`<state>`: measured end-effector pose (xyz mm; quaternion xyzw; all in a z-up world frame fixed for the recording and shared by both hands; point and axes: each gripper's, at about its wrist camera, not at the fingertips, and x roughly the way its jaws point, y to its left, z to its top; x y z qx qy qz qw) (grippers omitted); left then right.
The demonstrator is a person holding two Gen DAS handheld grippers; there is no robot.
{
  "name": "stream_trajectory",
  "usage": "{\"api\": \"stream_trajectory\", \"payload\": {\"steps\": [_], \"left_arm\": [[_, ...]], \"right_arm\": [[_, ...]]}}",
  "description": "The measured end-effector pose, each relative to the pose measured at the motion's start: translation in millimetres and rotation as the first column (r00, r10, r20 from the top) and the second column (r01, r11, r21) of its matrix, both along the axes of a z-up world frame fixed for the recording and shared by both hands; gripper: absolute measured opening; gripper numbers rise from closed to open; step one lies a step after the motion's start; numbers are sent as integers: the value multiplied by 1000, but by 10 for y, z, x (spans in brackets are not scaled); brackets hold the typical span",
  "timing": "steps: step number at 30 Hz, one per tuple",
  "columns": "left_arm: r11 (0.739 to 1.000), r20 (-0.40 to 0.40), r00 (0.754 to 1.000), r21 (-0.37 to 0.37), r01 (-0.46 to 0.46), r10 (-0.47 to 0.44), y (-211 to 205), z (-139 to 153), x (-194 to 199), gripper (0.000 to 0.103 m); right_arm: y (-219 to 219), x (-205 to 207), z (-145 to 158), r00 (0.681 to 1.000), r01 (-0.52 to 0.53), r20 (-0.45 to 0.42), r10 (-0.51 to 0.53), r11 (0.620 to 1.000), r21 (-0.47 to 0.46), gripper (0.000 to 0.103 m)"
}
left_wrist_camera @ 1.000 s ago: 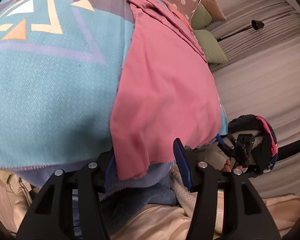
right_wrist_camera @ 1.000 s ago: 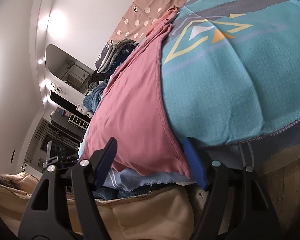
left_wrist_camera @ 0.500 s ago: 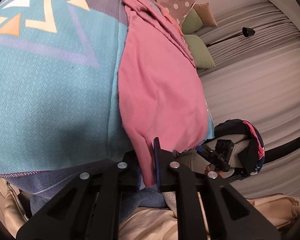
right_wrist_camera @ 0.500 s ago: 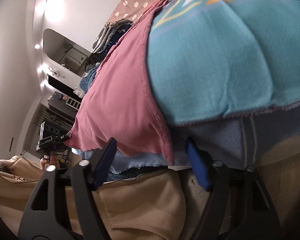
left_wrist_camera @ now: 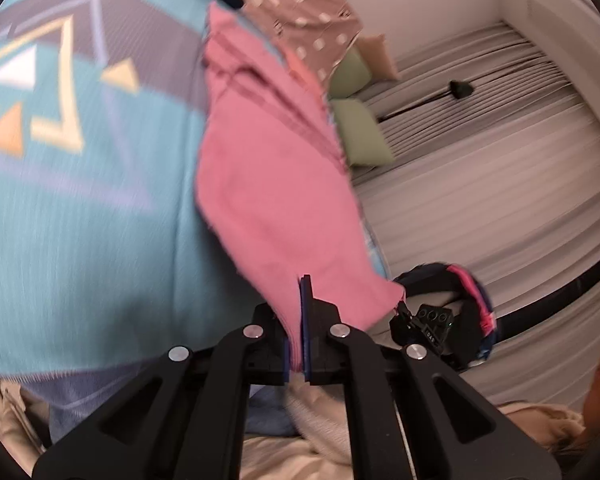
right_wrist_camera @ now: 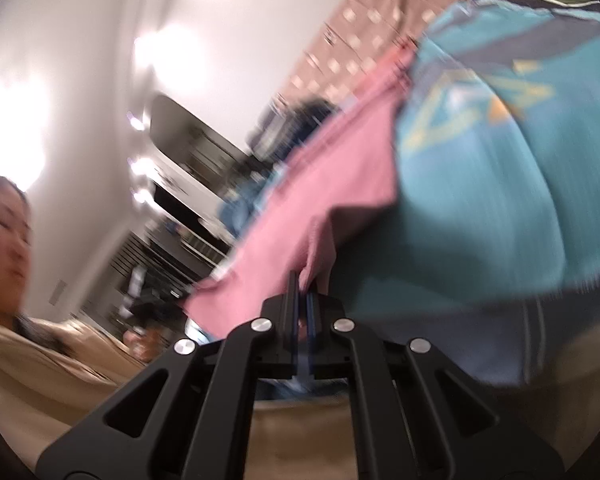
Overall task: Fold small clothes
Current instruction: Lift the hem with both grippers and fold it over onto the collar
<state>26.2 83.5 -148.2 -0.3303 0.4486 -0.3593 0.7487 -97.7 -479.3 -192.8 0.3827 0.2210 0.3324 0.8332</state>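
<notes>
A teal blanket (left_wrist_camera: 80,208) with yellow and orange triangles fills the left wrist view from 8 to 11 o'clock, and in the right wrist view (right_wrist_camera: 500,184) it bulges from 1 to 4 o'clock. On it lies the pink garment (left_wrist_camera: 268,184), running from 12 o'clock down to the centre in the left view; in the right view (right_wrist_camera: 332,184) it runs diagonally from 1 o'clock toward 7 o'clock, along the blanket's left edge. A brown polka-dot cloth (left_wrist_camera: 312,28) sits beyond the garment at 12 o'clock, with two green cushions (left_wrist_camera: 360,136) just beside it at 1 o'clock. The left gripper (left_wrist_camera: 298,320) is clenched on the garment's near corner, pink fabric pinched between its blue pads. The right gripper (right_wrist_camera: 302,300) is likewise clamped on the other near corner, which is pulled up off the blanket into a small peak. Both views are blurred
</notes>
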Motion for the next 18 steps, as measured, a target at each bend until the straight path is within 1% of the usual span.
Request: {"api": "stream_trajectory", "payload": {"steps": [2,3,5,8,12,13,15,18], "left_arm": [[1000,20,1000,-20,-8,8,28,128,55,3],[999,33,999,-44,-10,12,53,207,97,3],[997,53,998,-74,-11,15,85,327,179,3],[996,94,995,-85,-25,32,108,532,342,2],[994,133,990,-106,-25,39,98,780,622,3],[994,141,989,-110,-25,41,103,836,690,3],[993,166,985,-113,-25,44,99,964,881,3],[991,190,980,-127,-28,52,119,1118,1172,3]], "right_arm": [[-75,61,181,997,-15,74,9,997,76,3],[-123,108,283,995,-14,104,5,995,94,3],[-166,215,477,990,-15,144,0,995,104,3],[-153,515,852,982,-15,189,-5,995,100,3],[-159,901,1249,978,-7,209,-5,999,54,3],[-155,1062,1362,977,-6,213,-4,999,45,3],[-146,1283,1514,976,-3,218,-5,999,35,3],[-171,1677,1698,976,-6,217,-5,999,48,3]]}}
